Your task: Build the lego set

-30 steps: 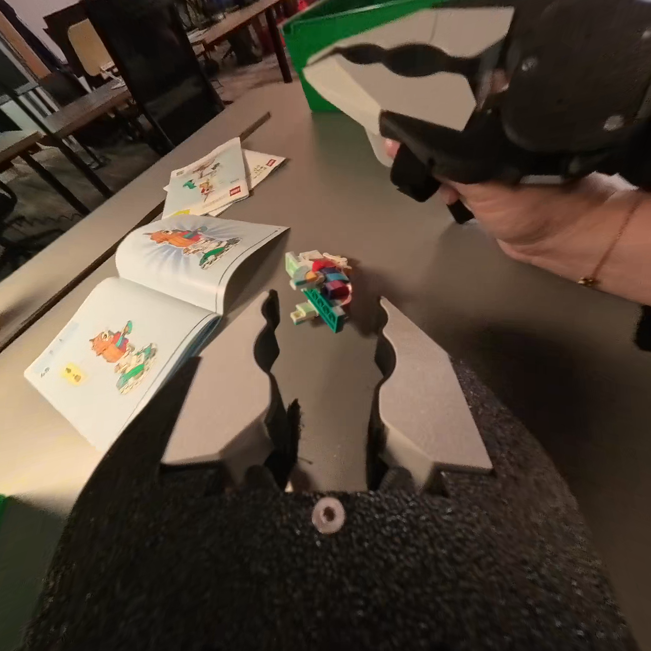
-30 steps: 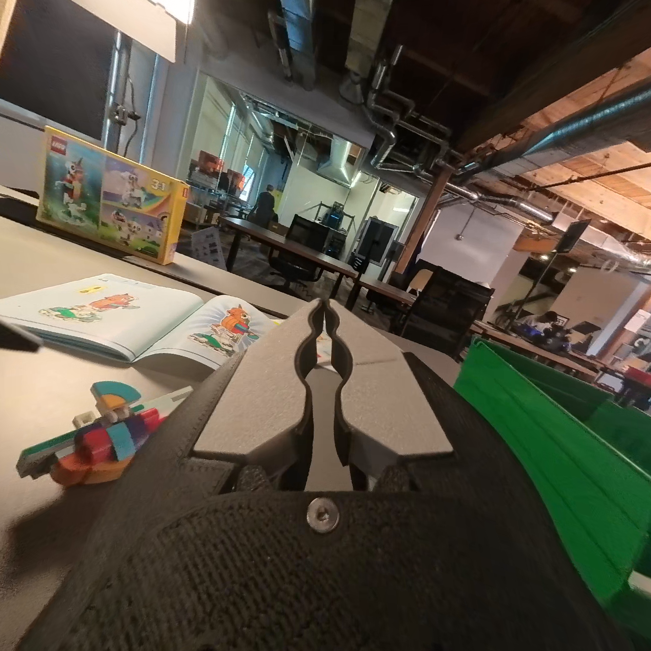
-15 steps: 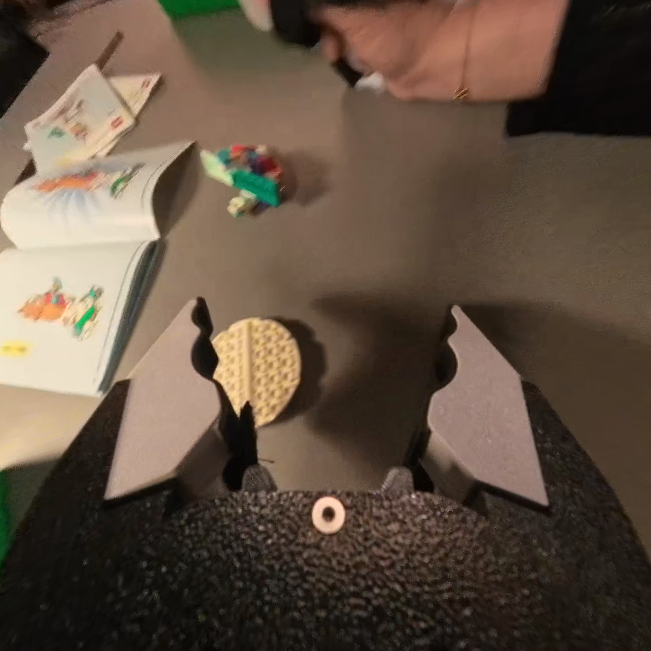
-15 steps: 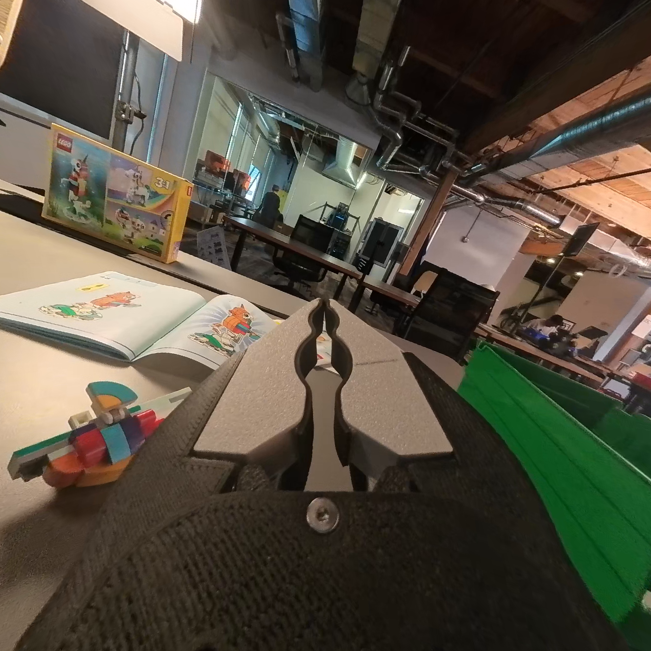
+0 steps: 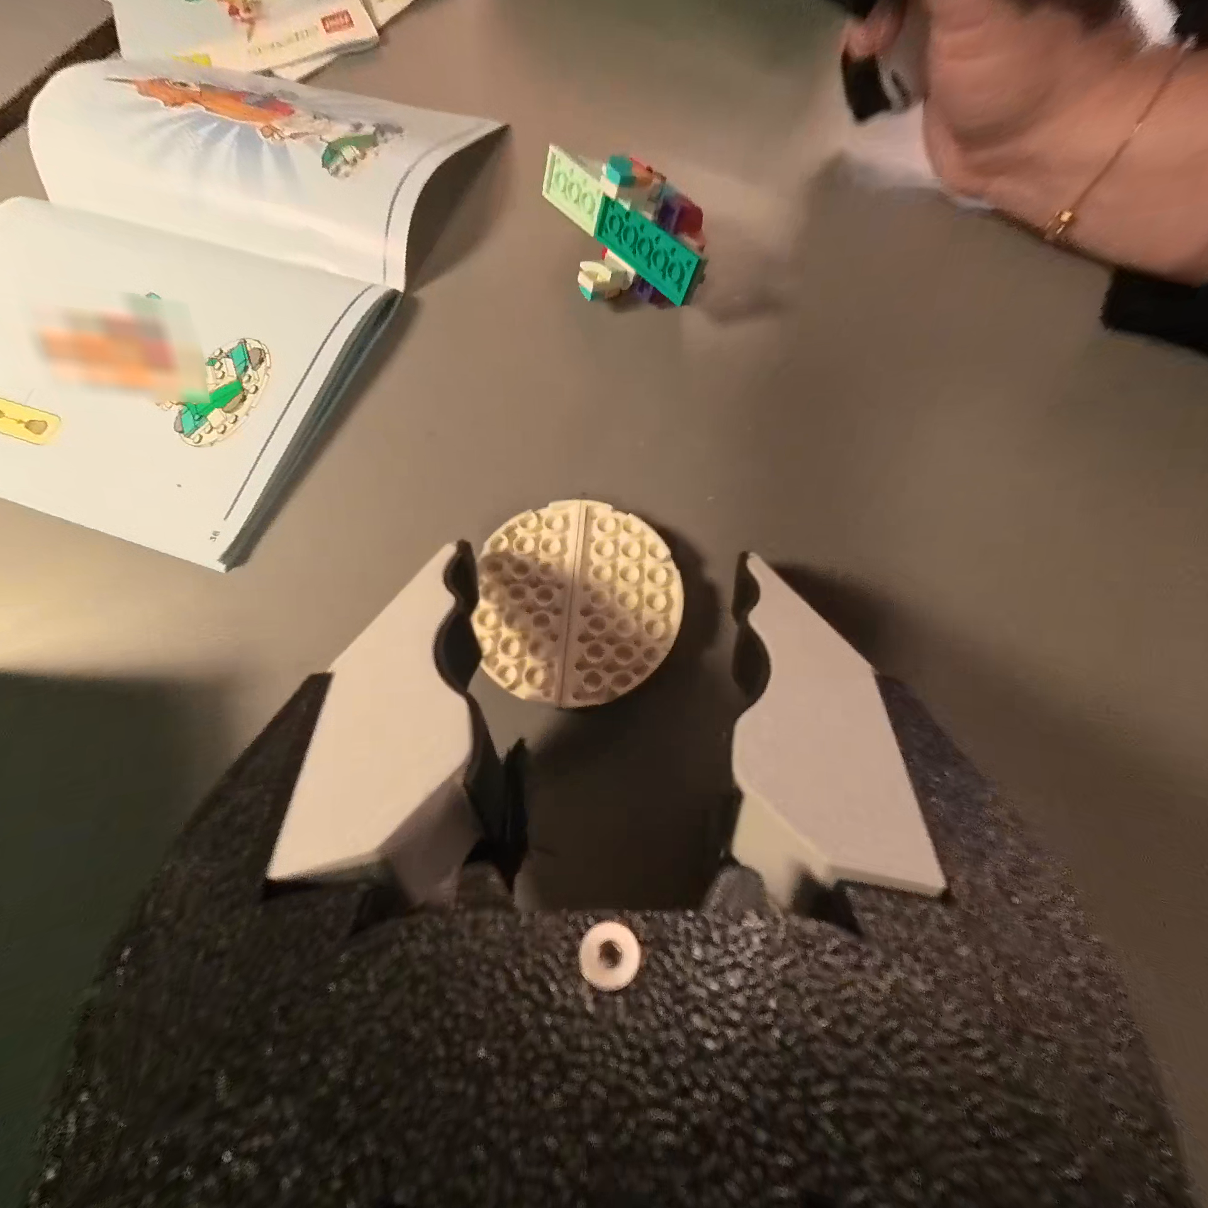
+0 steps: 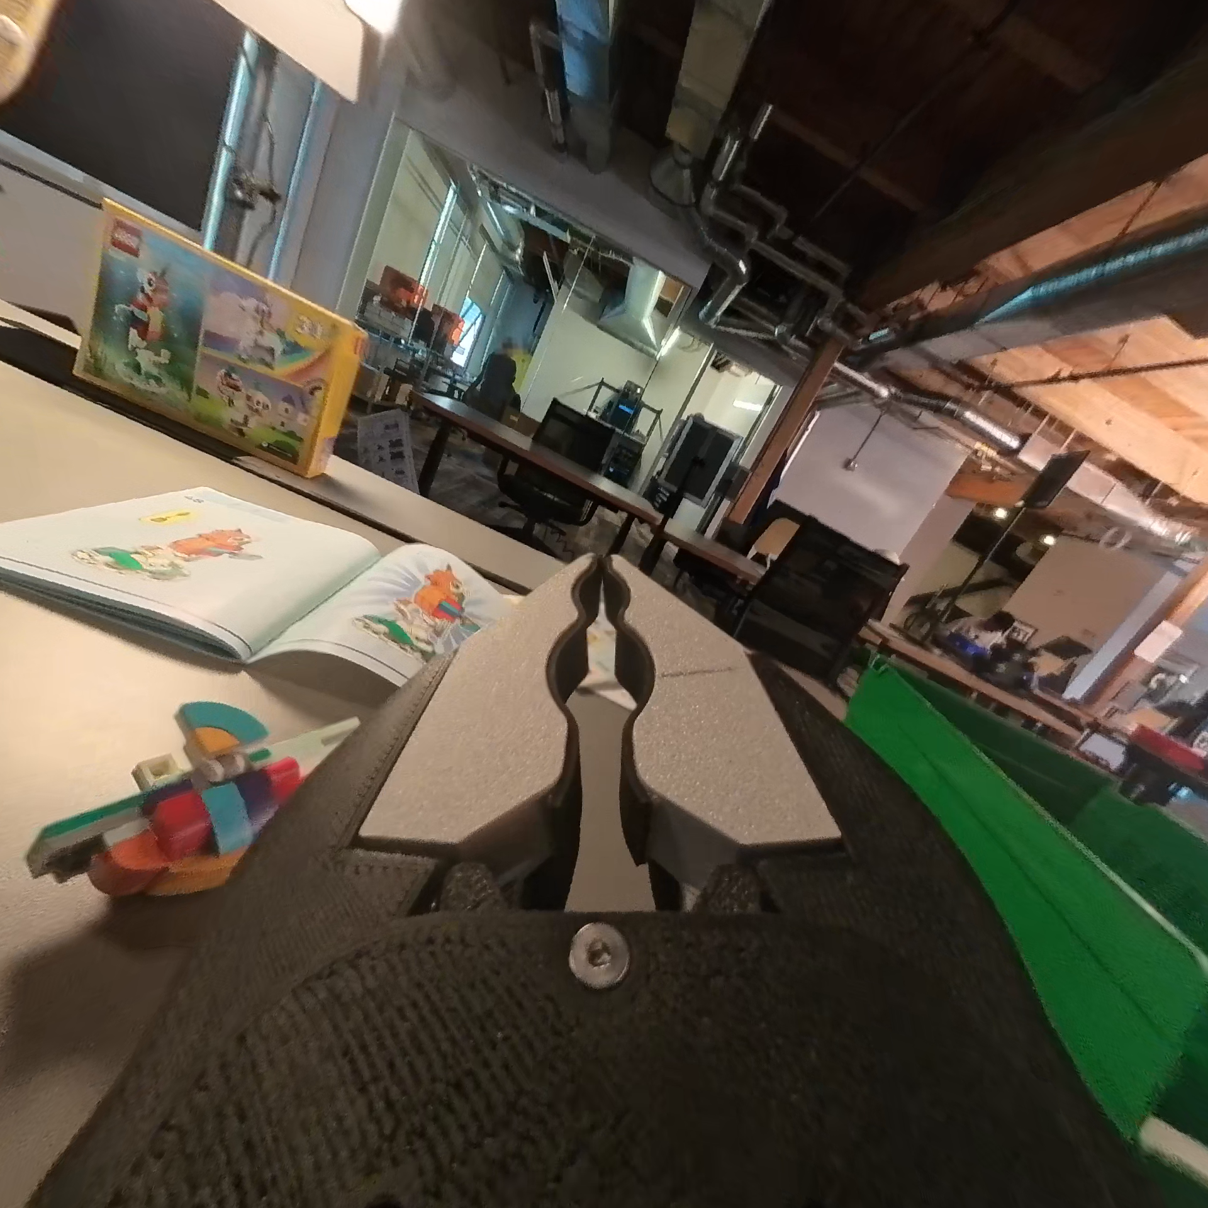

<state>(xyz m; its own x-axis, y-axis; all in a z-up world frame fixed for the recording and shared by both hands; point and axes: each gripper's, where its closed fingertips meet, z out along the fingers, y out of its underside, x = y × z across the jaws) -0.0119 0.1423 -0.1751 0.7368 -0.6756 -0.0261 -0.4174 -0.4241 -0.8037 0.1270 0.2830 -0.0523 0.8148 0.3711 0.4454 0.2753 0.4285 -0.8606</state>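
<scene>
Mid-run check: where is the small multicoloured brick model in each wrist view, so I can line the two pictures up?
Left wrist view: the brick model lies on the grey table, upper centre, beyond the open left tool and the round cream plate.
Right wrist view: the same model sits lower left, beside the shut right tool.
Shared landmark: the open instruction booklet, left of the model in both.

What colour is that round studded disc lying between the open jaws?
Cream, an off-white, round studded disc; the left wrist view shows it best.

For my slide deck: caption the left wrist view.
Open left gripper straddling a round cream studded plate on a grey table.
</scene>
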